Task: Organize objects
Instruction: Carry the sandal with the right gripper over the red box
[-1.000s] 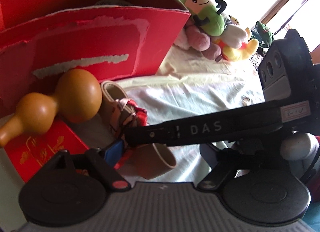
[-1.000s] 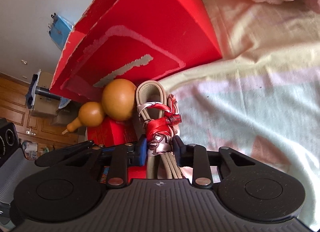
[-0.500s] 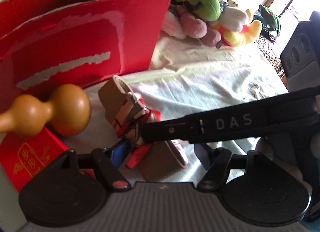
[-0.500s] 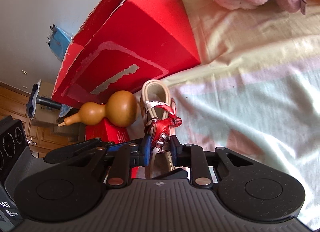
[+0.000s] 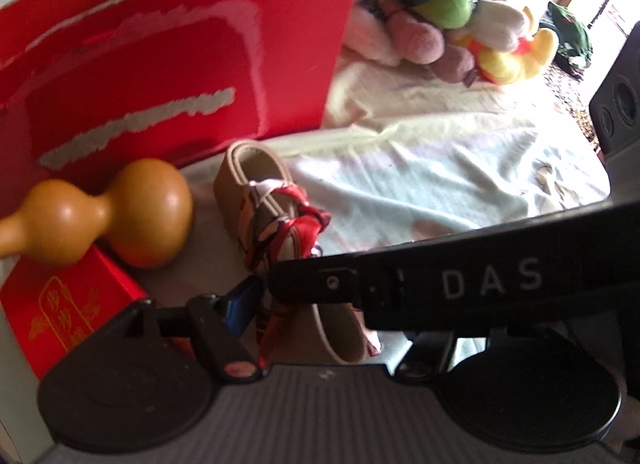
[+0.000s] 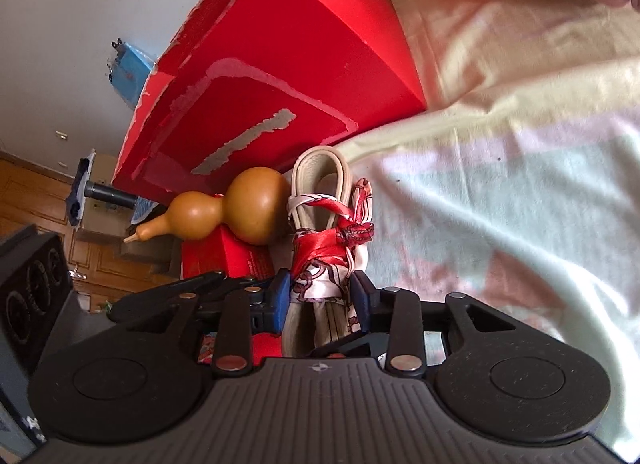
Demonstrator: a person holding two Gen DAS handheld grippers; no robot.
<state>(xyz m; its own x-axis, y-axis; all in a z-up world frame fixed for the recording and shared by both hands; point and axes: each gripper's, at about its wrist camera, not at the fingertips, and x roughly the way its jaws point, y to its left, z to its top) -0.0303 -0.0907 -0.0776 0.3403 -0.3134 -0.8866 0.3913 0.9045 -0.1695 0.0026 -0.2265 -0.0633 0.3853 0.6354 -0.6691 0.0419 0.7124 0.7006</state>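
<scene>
A beige strap bundle (image 6: 320, 200) tied with a red-and-white ribbon (image 5: 288, 228) lies on the pale sheet beside a brown gourd (image 5: 132, 212). My right gripper (image 6: 320, 296) straddles the bundle's near end. Its jaws are opening, and the blue pads (image 6: 280, 296) stand just off the ribbon. My left gripper (image 5: 328, 320) reaches the same bundle from the other side. Its jaws are closing with the bundle between them and are not pressing on it. Its right finger is hidden behind the right tool's black arm (image 5: 460, 284).
A large torn red box (image 5: 180, 76) stands open behind the gourd. A small red box with gold print (image 5: 68, 304) lies under the gourd. Plush toys (image 5: 440, 12) are piled at the far end of the sheet (image 6: 500, 204). Wooden floor and a black speaker (image 6: 32, 292) lie off the left edge.
The right jaws squeezed the ribbon-tied bundle, then spread apart. The left gripper sank closer over the bundle and its jaws narrowed. The gourd and boxes stayed put.
</scene>
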